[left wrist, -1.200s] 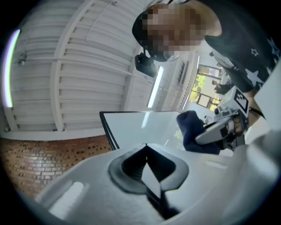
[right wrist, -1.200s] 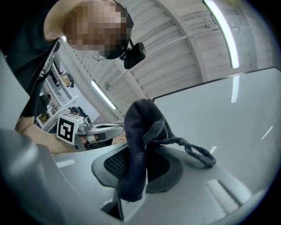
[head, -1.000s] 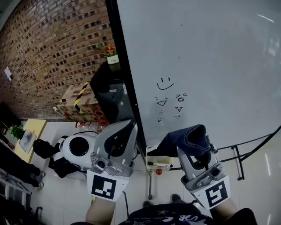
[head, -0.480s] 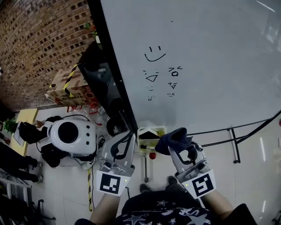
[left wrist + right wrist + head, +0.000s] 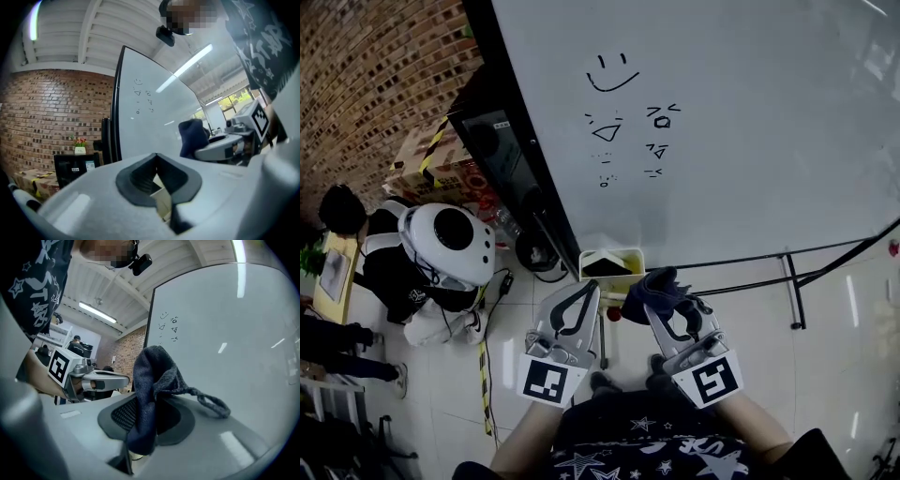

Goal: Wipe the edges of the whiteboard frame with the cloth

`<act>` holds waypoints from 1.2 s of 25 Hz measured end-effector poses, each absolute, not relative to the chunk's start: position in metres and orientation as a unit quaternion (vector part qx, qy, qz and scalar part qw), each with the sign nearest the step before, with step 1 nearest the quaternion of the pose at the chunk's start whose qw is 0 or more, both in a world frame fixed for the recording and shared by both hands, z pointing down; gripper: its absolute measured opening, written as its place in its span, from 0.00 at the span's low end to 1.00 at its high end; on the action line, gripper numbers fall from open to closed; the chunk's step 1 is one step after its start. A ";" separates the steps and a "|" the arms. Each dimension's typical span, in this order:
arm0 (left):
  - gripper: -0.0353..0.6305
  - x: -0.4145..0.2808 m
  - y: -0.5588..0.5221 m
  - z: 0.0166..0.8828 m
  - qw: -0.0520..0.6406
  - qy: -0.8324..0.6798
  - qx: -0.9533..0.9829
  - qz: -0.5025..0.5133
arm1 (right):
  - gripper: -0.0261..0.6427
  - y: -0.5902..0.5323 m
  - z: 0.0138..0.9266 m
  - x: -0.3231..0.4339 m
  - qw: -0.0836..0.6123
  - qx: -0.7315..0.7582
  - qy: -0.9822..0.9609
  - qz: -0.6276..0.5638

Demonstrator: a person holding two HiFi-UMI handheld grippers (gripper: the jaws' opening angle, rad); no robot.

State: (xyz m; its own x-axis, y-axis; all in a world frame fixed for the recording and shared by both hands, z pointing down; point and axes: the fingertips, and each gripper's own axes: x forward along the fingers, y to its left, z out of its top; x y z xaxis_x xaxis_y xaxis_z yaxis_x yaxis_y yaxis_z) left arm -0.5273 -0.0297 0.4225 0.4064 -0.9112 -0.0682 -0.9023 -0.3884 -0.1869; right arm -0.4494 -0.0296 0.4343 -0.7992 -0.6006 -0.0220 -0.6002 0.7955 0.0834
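Observation:
The whiteboard [image 5: 741, 122] fills the upper right of the head view, with small doodles on it. Its black frame [image 5: 517, 159] runs down the left side and along the bottom edge. My right gripper [image 5: 664, 302] is shut on a dark blue cloth [image 5: 659, 284], held just below the board's lower left corner and apart from the frame. In the right gripper view the cloth [image 5: 151, 380] stands bunched up between the jaws of this gripper [image 5: 143, 420], with the board [image 5: 225, 333] behind it. My left gripper [image 5: 584, 298] sits beside it, shut and empty; its view shows the tips [image 5: 157, 161] meeting and the frame [image 5: 115, 108] beyond.
A small yellow-rimmed tray [image 5: 609, 263] hangs at the board's lower corner, just ahead of both grippers. Left of the frame stand a black screen unit [image 5: 492, 141], taped cardboard boxes [image 5: 427, 155] and a white round robot [image 5: 450, 246]. Stand legs [image 5: 792, 291] cross the floor at right.
Both grippers have dropped and drawn back toward my body, away from the board's left edge. The cloth stays in the right gripper. The view has tilted further down.

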 end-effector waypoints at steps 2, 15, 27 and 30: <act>0.06 -0.520 -0.030 0.429 0.089 0.540 -0.836 -0.022 | 0.16 -0.028 0.440 -0.451 0.010 0.312 -0.949 -0.045; 0.06 -0.509 -0.028 0.447 0.060 0.544 -0.836 -0.027 | 0.16 -0.026 0.456 -0.454 0.030 0.303 -0.952 -0.034; 0.06 -0.506 -0.030 0.449 0.053 0.541 -0.839 -0.026 | 0.16 -0.029 0.461 -0.450 0.038 0.304 -0.951 -0.031; 0.06 -0.506 -0.031 0.448 0.052 0.540 -0.840 -0.025 | 0.16 -0.029 0.460 -0.449 0.039 0.303 -0.951 -0.035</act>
